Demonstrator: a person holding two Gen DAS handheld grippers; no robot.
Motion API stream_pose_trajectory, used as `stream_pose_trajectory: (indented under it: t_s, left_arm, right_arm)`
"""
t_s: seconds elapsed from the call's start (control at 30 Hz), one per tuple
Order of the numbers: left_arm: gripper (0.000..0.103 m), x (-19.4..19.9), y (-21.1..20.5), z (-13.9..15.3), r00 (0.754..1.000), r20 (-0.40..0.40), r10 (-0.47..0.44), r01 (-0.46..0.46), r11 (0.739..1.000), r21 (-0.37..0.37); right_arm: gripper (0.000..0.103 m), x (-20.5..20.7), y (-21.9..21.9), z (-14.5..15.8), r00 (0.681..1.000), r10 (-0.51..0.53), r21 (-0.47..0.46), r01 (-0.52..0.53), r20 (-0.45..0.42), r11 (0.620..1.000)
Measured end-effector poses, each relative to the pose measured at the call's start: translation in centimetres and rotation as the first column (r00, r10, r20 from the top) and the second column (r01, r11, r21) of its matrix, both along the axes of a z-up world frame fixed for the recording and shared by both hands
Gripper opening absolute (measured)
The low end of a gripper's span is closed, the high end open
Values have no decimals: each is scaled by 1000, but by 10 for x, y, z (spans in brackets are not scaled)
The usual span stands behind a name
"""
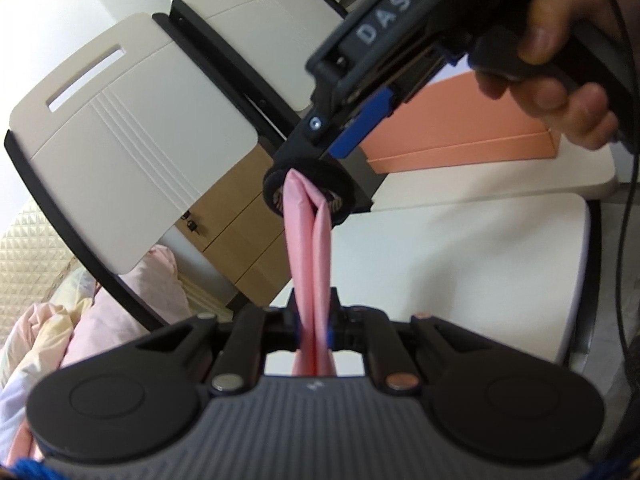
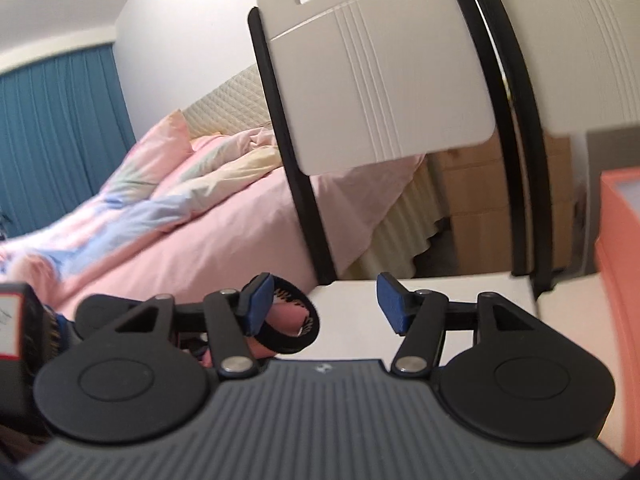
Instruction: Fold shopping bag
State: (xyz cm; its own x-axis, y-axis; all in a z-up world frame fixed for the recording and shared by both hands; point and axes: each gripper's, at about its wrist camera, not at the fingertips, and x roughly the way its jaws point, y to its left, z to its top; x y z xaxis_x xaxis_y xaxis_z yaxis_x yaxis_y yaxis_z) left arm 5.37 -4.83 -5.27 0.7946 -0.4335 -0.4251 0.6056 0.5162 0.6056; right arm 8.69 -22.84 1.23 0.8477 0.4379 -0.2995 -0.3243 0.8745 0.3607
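While the left tool [image 1: 314, 330] is clamped on the shopping bag [image 1: 310, 264], the bag shows as a long, narrow pink roll or folded strip, smooth and slightly glossy, doubled into two parallel lobes with a crease running between them. It rises straight out from between the left tool's blue pads and leads forward, up off the white counter [image 1: 460, 264], to its far end.

Far end of the bag is ringed by a black elastic band [image 1: 308, 196] with pale lettering; too blurred to read. Band sits around the bag's tip, right at the nose of the right tool [image 1: 320, 156], which a hand [image 1: 560, 80] holds from upper right in the left wrist view.

Right wrist view: right tool's blue pads stand apart, nothing pressed between them. Band and pink tip sit against the outer side of its left finger [image 2: 256, 304], looped about it, not in the gap. Right finger [image 2: 392, 304] free, over the counter.

Beyond the tools: two white chair backs [image 1: 132, 136] with black frames, an orange box [image 1: 460, 128] on the counter to the right, a bed with pink bedding [image 2: 180, 232], blue curtain [image 2: 60, 136].
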Motion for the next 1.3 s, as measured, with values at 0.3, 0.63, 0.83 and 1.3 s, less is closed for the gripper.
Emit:
stream_pose_trajectory:
  t_s: [0.3,0.63,0.83,1.3]
  left_arm:
    - [10,-1,3,0,1000,-7,22,-22,1000,-13]
    - [7,4,4,8,998,-32,57,-58,998,-40]
    - [7,2,2,3,999,4,50,-50,999,5]
    - [6,2,-3,-5,998,32,45,-47,996,69]
  right_arm:
    - [60,-7,-1,3,995,80,63,-84,59,994]
    - [60,-15,5,6,989,112,11,-113,100,993]
    - [60,-14,7,5,984,153,16,-155,93,988]
    - [60,-24,24,11,971,192,-149,-170,142,974]
